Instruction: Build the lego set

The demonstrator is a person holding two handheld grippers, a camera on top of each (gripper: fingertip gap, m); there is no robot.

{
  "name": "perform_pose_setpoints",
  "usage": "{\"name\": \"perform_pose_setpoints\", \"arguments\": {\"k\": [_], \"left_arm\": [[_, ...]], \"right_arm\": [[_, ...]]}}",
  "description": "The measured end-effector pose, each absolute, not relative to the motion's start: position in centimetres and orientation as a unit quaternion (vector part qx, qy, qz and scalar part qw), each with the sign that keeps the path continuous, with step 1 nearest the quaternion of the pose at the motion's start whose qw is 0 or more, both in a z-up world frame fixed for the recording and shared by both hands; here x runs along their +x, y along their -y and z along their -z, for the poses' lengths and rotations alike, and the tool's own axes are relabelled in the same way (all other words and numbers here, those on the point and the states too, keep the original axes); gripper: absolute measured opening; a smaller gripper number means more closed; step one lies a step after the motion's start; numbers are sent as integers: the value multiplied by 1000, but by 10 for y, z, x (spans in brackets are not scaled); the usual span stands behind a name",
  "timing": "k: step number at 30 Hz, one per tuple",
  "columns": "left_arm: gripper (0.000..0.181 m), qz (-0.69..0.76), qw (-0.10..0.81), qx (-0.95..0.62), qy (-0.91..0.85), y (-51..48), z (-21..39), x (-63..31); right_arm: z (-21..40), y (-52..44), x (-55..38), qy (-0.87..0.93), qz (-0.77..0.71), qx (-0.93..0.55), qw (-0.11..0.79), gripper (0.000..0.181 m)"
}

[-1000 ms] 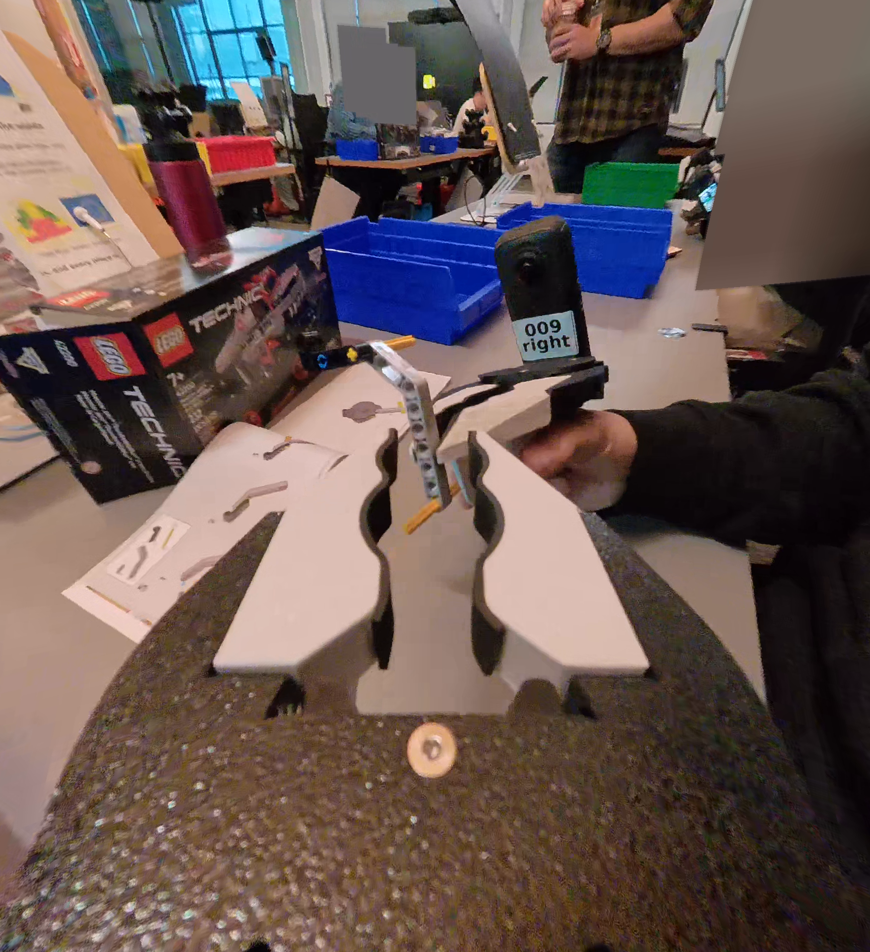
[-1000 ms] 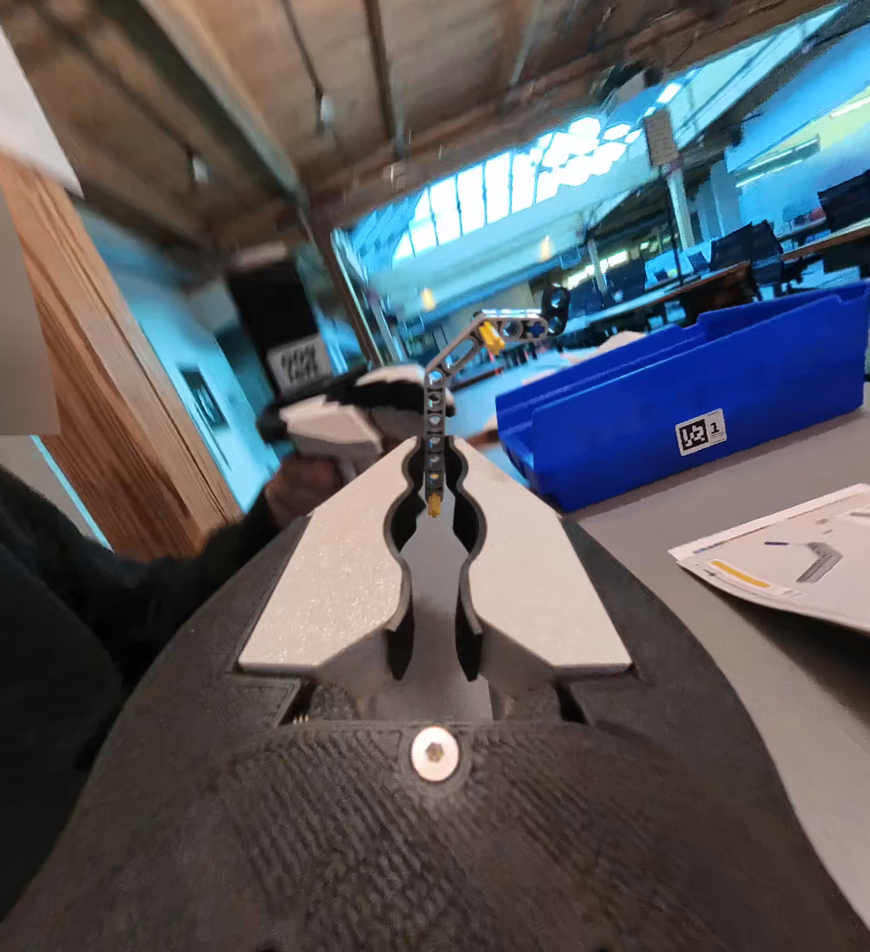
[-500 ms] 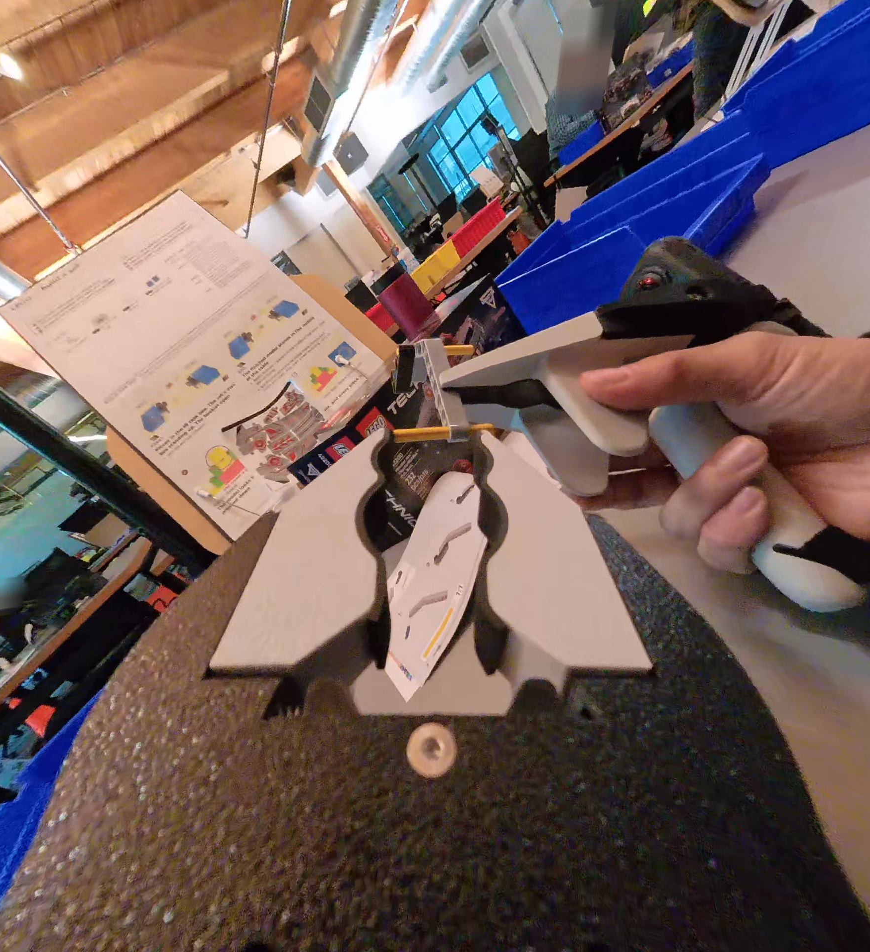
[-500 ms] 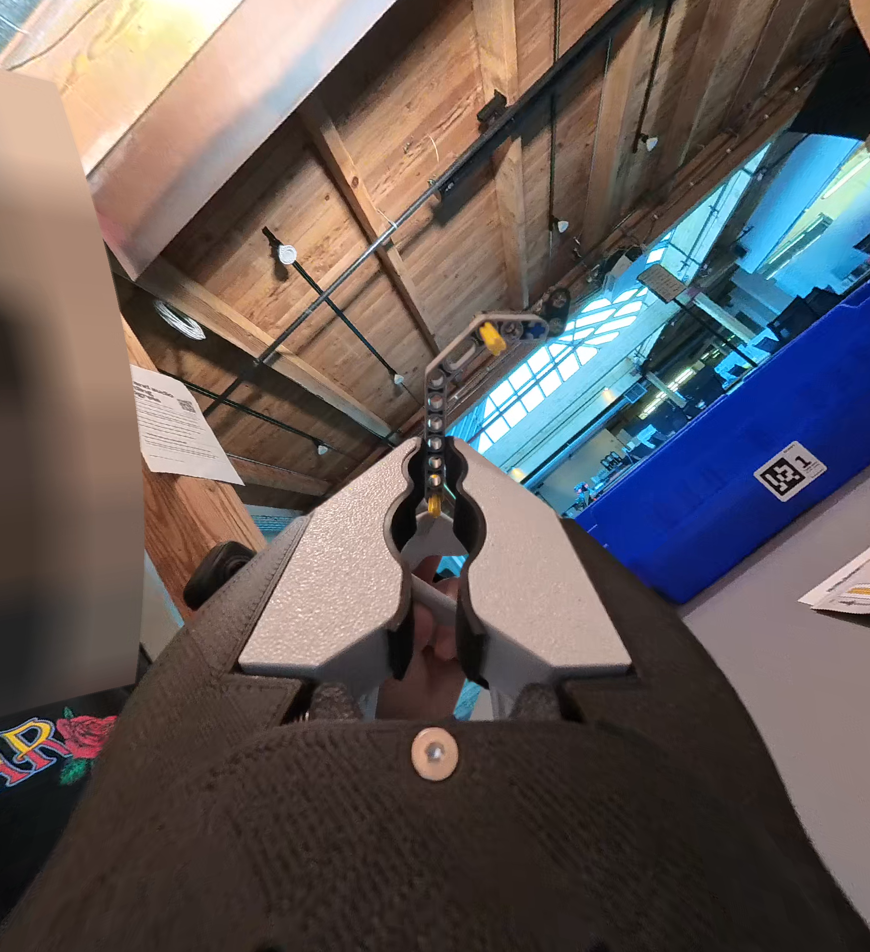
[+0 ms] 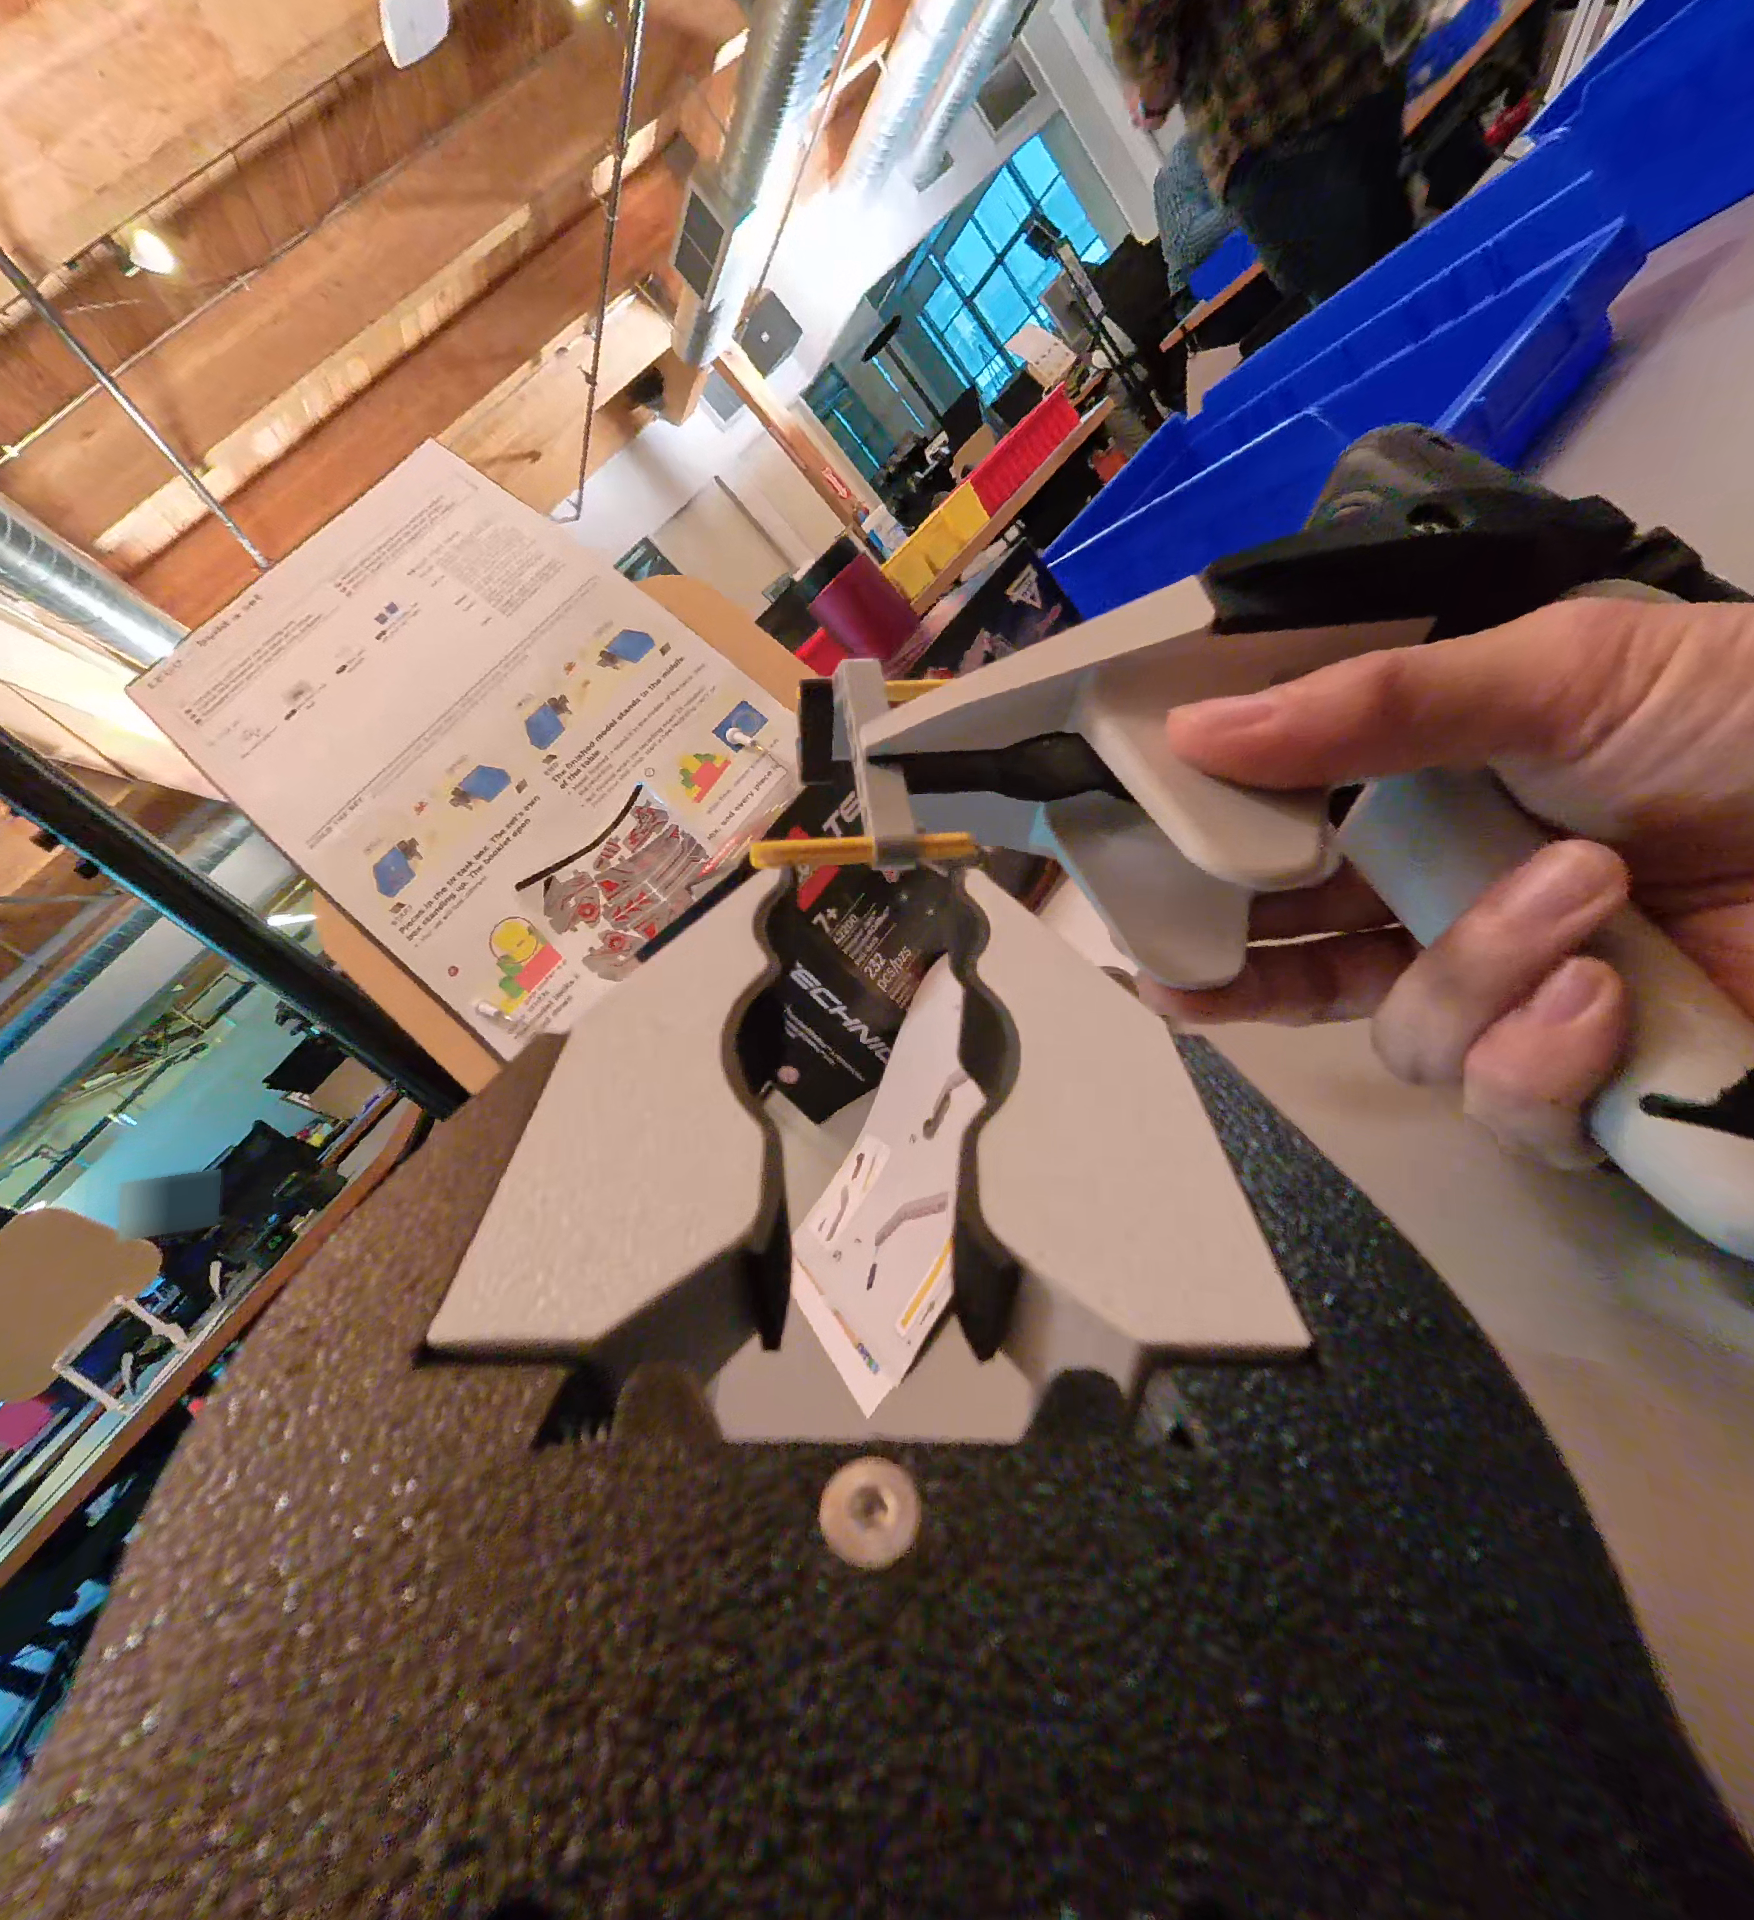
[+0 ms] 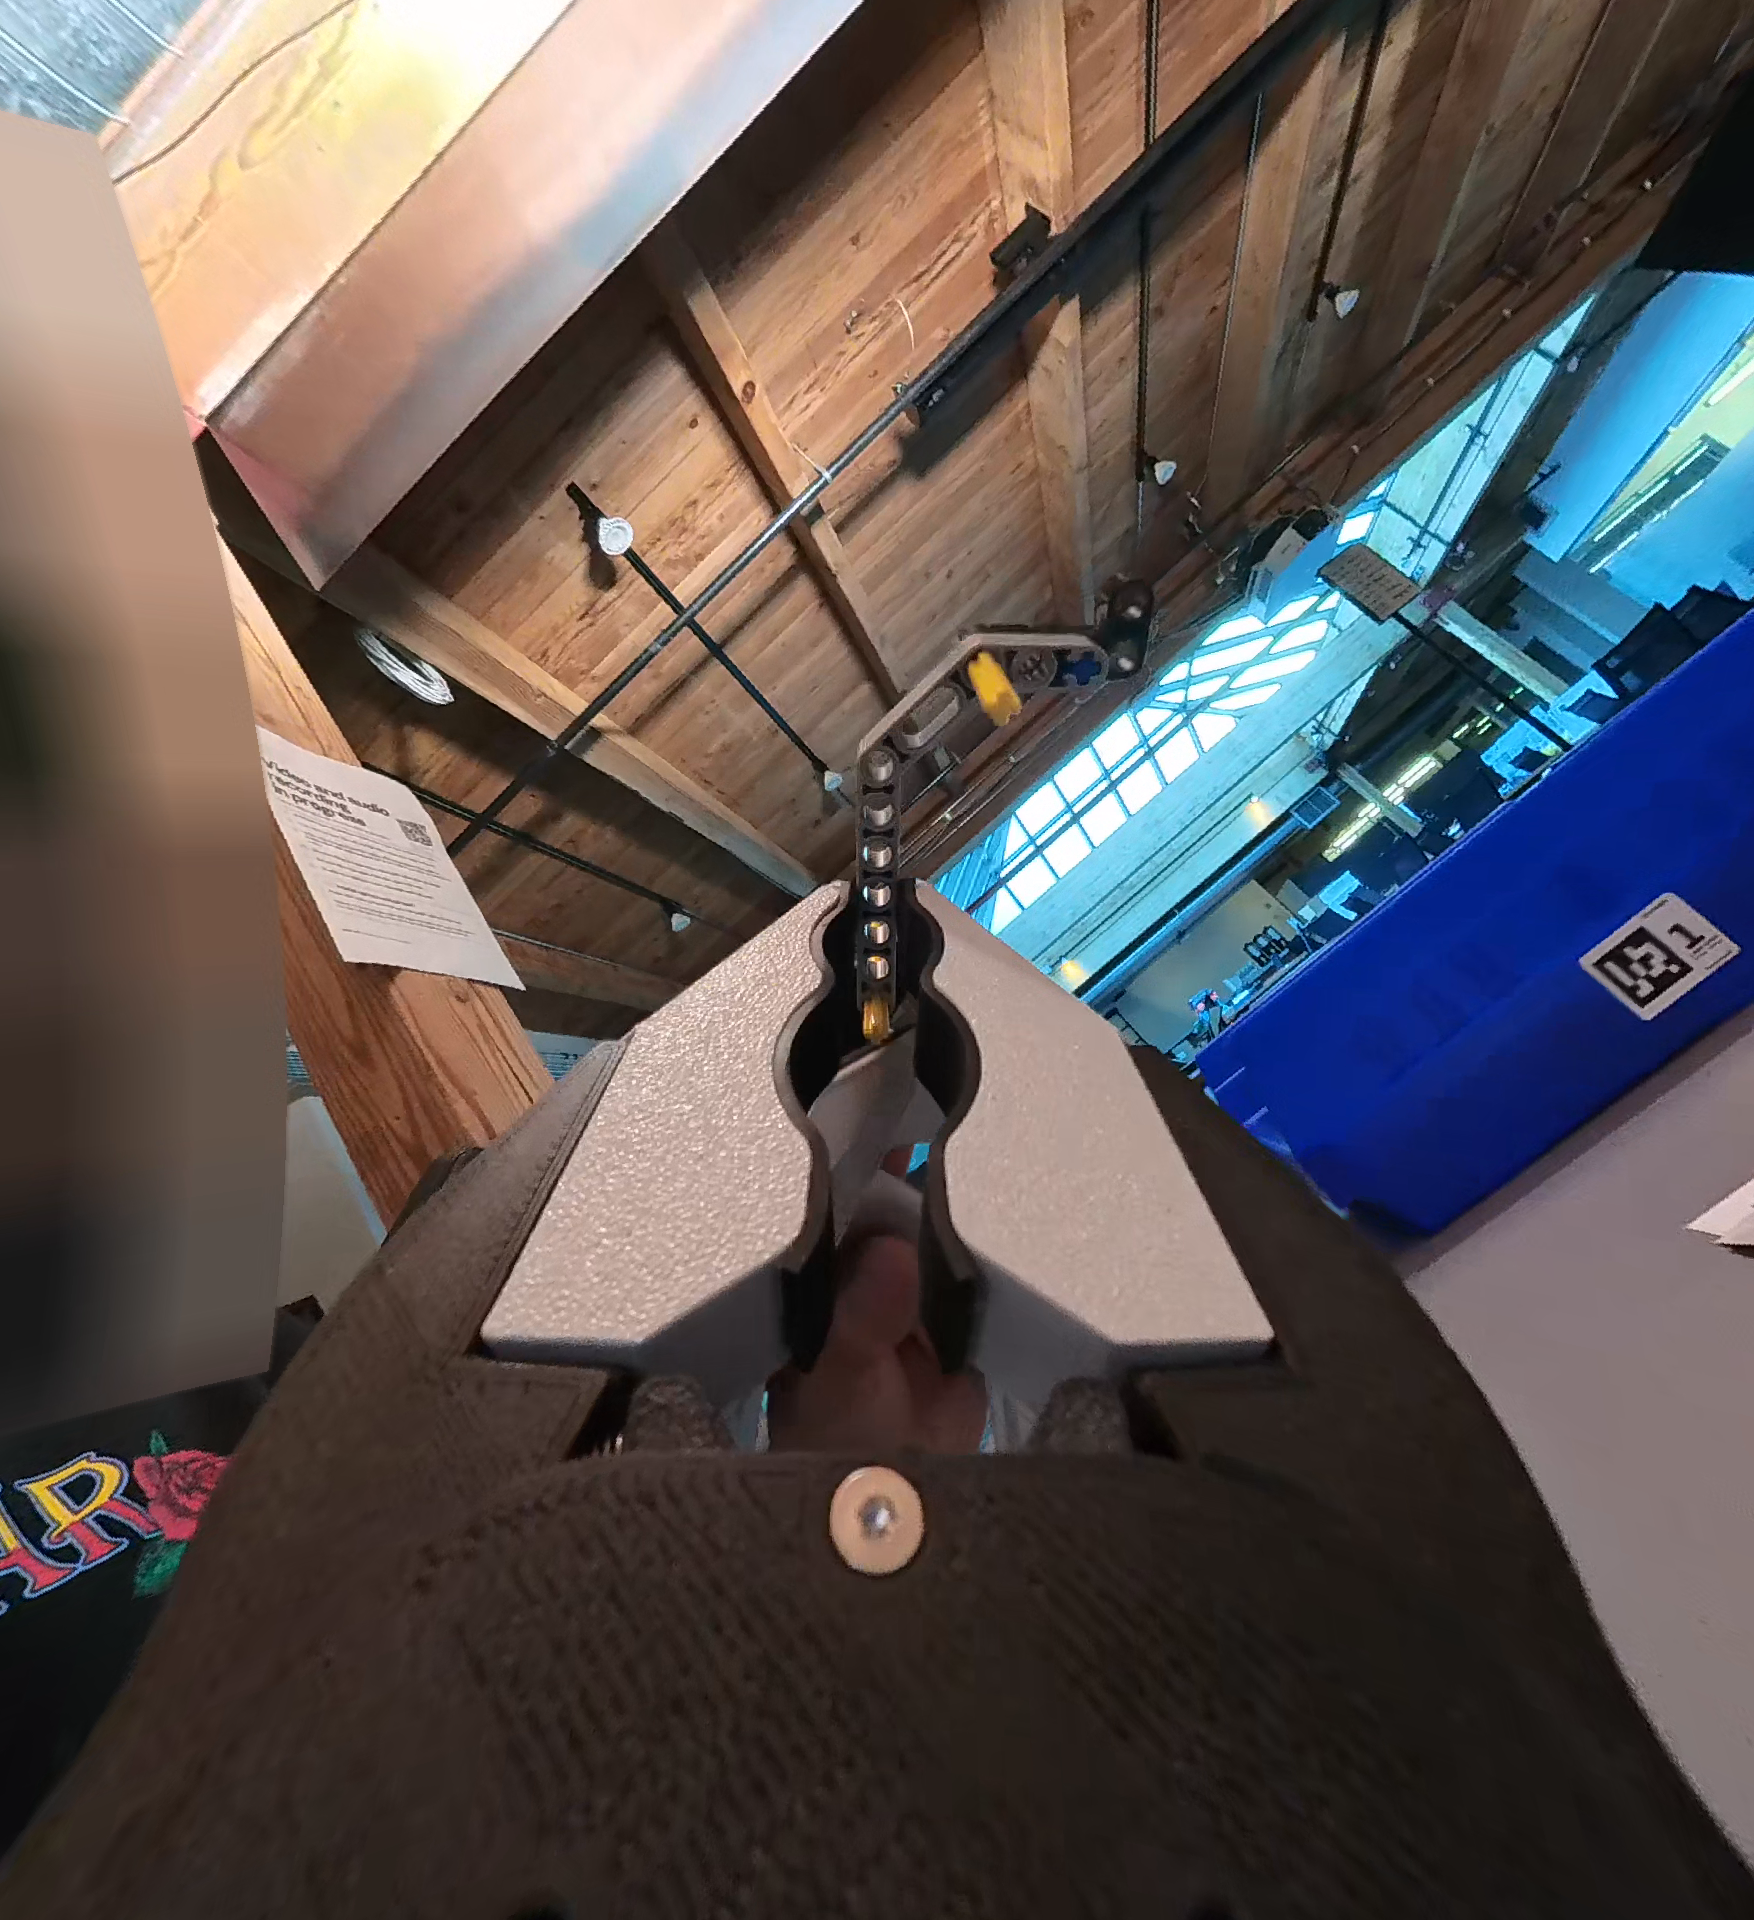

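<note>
A white poster [image 5: 499,790] with printed lines and coloured diagrams leans beside the black set box [image 5: 852,997], which bears white lettering and numerals; a paper notice [image 6: 374,852] with a square code hangs on the wooden post; the blue bin [image 6: 1538,1029] carries a white code sticker [image 6: 1657,956]; a black garment [image 6: 31,1548] shows coloured letters.

Open workshop-lab: timber ceiling [image 6: 852,312], exposed ducts [image 5: 779,135], blue parts bins [image 5: 1424,343].
</note>
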State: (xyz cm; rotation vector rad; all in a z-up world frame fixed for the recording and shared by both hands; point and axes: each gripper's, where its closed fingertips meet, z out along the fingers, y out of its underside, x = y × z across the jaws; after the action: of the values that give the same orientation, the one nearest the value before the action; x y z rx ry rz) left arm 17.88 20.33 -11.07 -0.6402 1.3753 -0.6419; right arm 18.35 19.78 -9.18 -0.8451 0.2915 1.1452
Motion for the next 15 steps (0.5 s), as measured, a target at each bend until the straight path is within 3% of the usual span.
{"name": "perform_pose_setpoints", "arguments": {"k": [1, 15], "left_arm": [[19, 283, 687, -284, -606, -205, 109, 178], [28, 292, 691, -265, -606, -204, 102, 174]], "right_arm": [[92, -198, 183, -133, -524, -386, 748, 5], [94, -198, 188, -140, -520, -388, 748, 5]]}}
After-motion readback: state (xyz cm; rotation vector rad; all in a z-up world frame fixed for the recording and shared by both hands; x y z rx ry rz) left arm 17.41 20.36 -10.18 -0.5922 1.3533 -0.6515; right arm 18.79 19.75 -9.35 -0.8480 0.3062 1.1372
